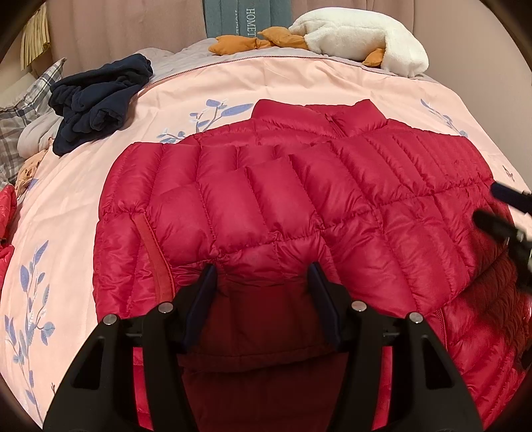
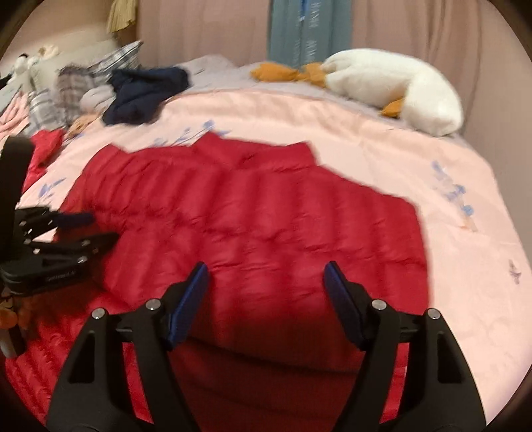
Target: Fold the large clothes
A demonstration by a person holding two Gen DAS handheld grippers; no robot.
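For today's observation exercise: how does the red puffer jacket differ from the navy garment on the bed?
The red puffer jacket lies spread flat in the middle of the pink duvet; the navy garment sits bunched in a heap near the duvet's edge. The jacket is shiny and quilted; the navy garment looks matte and soft. The jacket covers far more area. Both rest on the bed.

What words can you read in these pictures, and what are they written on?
"HOMET": white letters running sideways on the blue-grey cloth behind the bed; it may be cut off.
A second word beside it is too faint to read.
Small print on the left gripper body in the right wrist view: too blurred.
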